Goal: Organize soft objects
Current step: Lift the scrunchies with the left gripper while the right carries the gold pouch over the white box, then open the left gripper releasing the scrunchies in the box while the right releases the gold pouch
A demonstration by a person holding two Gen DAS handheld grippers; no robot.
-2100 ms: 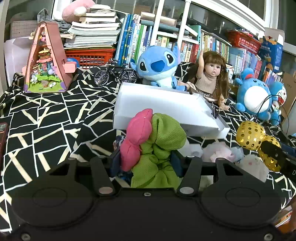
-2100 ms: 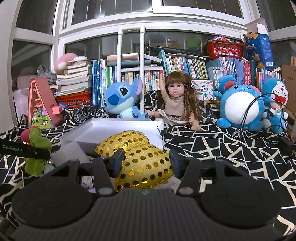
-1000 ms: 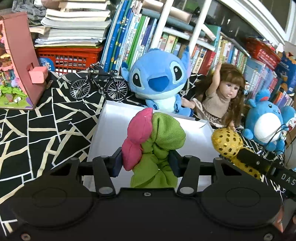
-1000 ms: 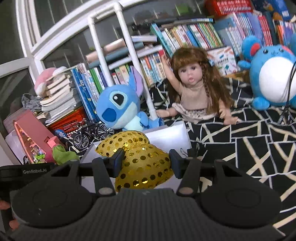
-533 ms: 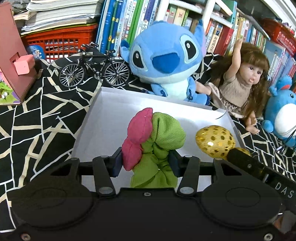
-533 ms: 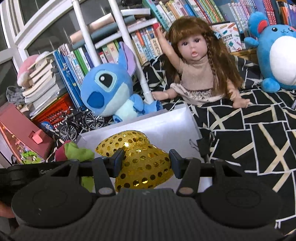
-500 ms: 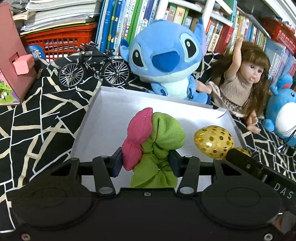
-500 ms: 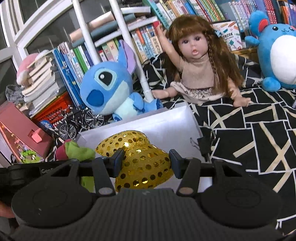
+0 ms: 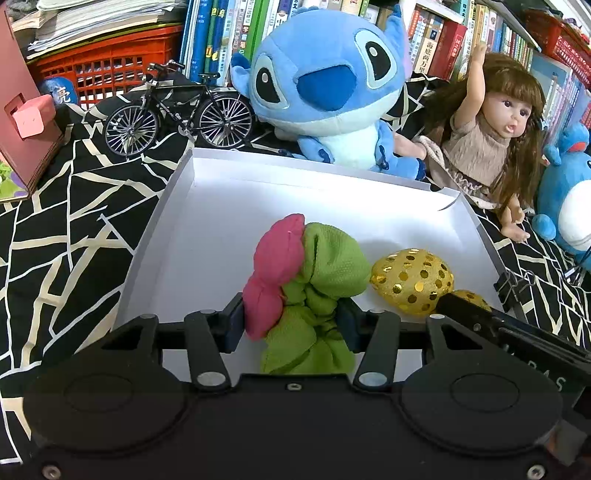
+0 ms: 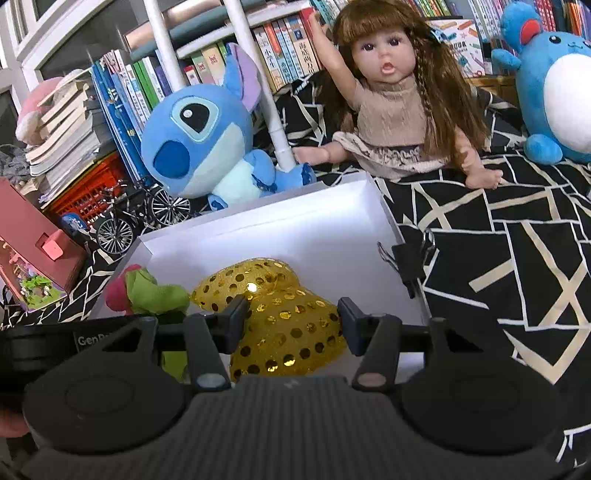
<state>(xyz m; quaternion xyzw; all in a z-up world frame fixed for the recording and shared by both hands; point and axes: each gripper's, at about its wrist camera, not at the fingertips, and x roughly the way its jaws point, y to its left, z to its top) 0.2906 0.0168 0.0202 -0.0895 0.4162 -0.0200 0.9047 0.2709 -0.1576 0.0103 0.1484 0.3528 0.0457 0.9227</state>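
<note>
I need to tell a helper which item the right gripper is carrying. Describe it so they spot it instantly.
Start at the shallow white cardboard box in front of the blue plush alien. Over it the right gripper clamps a gold fabric scrunchie covered in shiny sequin dots. The neighbouring pink-and-green cloth scrunchie is matte and plain.

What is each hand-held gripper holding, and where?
Left hand-held gripper: pink-and-green fabric toy, pinched at its lower middle. Right hand-held gripper: gold sequined toy, clamped across its sides.

Before you, black cloth (image 9: pixel 55 229) with cream crackle lines covering the surface, shelf of upright books (image 9: pixel 221 33) behind, red crate (image 9: pixel 107 62) under stacked papers, white pipe post (image 10: pixel 273 110), window frame (image 10: pixel 22 44) upper left.
</note>
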